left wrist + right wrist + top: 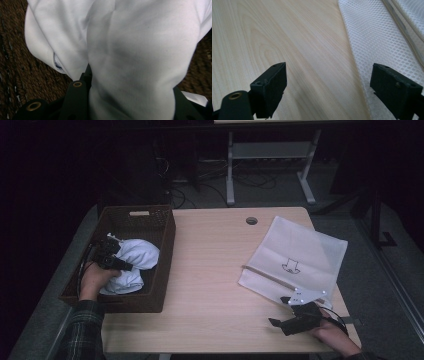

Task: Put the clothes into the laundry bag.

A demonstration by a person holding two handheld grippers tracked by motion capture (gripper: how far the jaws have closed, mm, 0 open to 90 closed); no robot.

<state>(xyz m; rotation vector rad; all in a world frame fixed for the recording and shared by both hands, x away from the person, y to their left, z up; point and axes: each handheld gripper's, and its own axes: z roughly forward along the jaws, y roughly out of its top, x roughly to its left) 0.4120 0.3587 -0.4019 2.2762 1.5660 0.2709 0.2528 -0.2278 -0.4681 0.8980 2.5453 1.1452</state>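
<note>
On the worktop (210, 270), the left gripper (111, 254) clamped the white garment (132, 265) in the basket (162, 270); the right gripper (328, 87) gaped beside the mesh bag (300, 255).

high view: fixed above the person's edge of the tabletop (215, 270), looking forward and down, far enough to take in the whole top plus floor beyond. left gripper view: rides the left hand-held gripper (111, 257), very close, facing white cloth (130, 50) over the brown wicker basket (30, 75) at the tabletop's left edge. right gripper view: rides the right hand-held gripper (328, 86), low, near the right front corner, facing bare wood and white mesh bag (382, 42). high view shares basket, cloth and bag with them.
</note>
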